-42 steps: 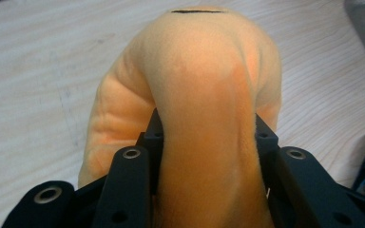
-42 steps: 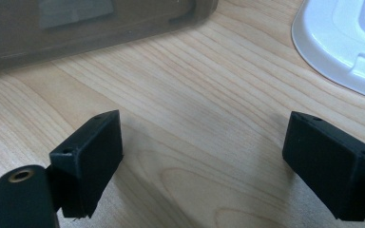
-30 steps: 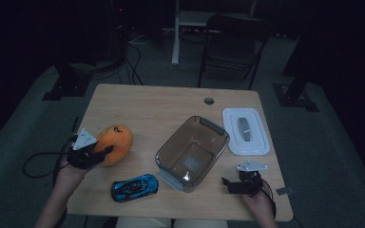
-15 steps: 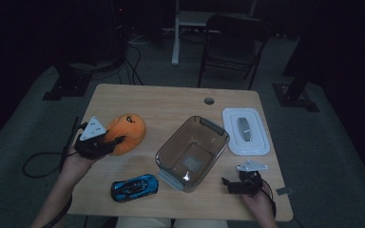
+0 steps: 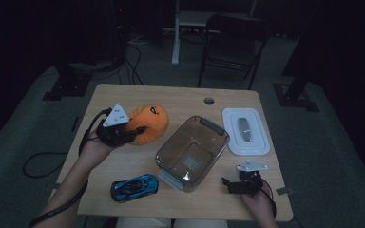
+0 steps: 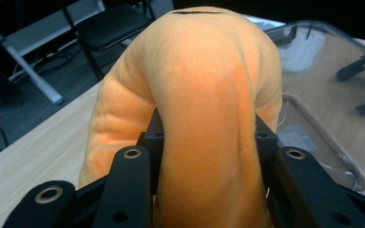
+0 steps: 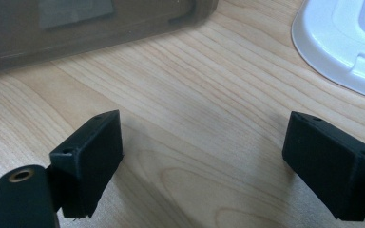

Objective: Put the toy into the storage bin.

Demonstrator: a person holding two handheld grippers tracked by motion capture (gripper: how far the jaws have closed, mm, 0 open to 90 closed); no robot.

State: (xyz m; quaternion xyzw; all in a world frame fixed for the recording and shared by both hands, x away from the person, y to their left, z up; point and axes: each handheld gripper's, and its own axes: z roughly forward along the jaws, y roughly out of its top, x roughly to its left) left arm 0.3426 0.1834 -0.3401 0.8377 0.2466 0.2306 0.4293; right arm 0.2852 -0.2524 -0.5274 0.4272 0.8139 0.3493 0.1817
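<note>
An orange plush pumpkin [image 5: 148, 122] hangs above the table's left half, and my left gripper [image 5: 132, 133] is shut on it. In the left gripper view the soft orange body [image 6: 204, 109] bulges up between the two black jaws, squeezed at its base. A clear plastic container [image 5: 192, 152] stands empty at the table's middle, just right of the pumpkin. Its white lid [image 5: 245, 130] lies flat at the right. My right gripper [image 5: 229, 185] rests open near the front right edge, jaws wide over bare wood [image 7: 204, 156] with nothing between them.
A blue toy car [image 5: 134, 187] lies near the front edge, left of the container. The wooden table [image 5: 180, 99] has a cable hole [image 5: 209, 100] at the back. A folding chair [image 5: 233, 42] stands behind the table, and cables lie on the floor at left.
My left gripper has lifted the pumpkin off the table and carried it up and toward the container. The right gripper has stayed still.
</note>
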